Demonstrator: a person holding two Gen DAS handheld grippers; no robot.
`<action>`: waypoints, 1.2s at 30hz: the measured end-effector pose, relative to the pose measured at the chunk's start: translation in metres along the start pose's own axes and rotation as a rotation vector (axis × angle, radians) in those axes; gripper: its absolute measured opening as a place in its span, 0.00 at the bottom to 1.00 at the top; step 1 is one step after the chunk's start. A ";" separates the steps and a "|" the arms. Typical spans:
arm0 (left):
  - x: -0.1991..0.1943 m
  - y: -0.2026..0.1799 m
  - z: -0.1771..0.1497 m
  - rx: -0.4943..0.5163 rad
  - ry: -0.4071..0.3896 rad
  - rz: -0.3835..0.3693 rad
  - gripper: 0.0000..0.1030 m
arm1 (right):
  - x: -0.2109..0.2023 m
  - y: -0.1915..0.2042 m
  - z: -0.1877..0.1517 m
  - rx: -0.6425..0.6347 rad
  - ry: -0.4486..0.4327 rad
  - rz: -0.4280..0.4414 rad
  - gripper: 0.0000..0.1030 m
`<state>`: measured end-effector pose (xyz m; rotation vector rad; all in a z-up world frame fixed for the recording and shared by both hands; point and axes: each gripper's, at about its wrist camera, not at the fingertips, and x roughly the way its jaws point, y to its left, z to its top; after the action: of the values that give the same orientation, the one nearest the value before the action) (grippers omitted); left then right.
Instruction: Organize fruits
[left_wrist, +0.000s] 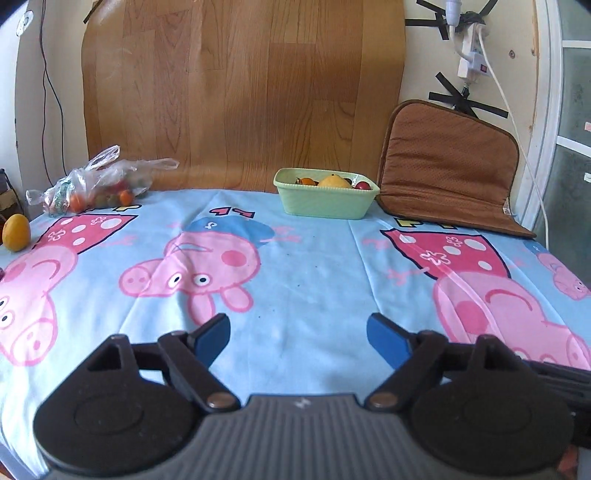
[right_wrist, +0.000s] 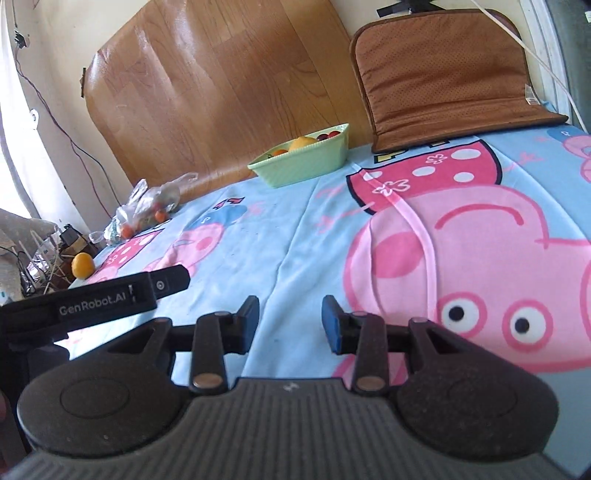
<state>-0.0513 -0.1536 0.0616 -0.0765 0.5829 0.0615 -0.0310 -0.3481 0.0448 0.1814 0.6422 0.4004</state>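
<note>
Both the left gripper (left_wrist: 298, 341) and right gripper (right_wrist: 290, 320) hover apart and empty; far ahead-left, the loose yellow fruit (left_wrist: 16, 232) looks firm, smooth, light, best pinched across its middle.

A brown cushion (left_wrist: 447, 166) leans at the far right corner of the cartoon-pig tablecloth (left_wrist: 303, 266), a wood-grain sheet (left_wrist: 240, 85) rising behind the far edge.
</note>
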 end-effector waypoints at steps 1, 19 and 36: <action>-0.004 -0.001 -0.001 0.001 -0.004 0.002 0.82 | -0.005 0.002 -0.002 -0.004 -0.007 0.000 0.39; -0.050 -0.010 -0.018 0.001 -0.067 0.026 1.00 | -0.052 0.016 -0.016 -0.027 -0.087 -0.005 0.55; -0.051 -0.016 -0.016 0.009 -0.076 0.070 1.00 | -0.044 0.004 -0.015 0.013 -0.020 -0.006 0.58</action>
<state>-0.1017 -0.1724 0.0770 -0.0451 0.5093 0.1298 -0.0734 -0.3626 0.0576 0.1954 0.6254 0.3880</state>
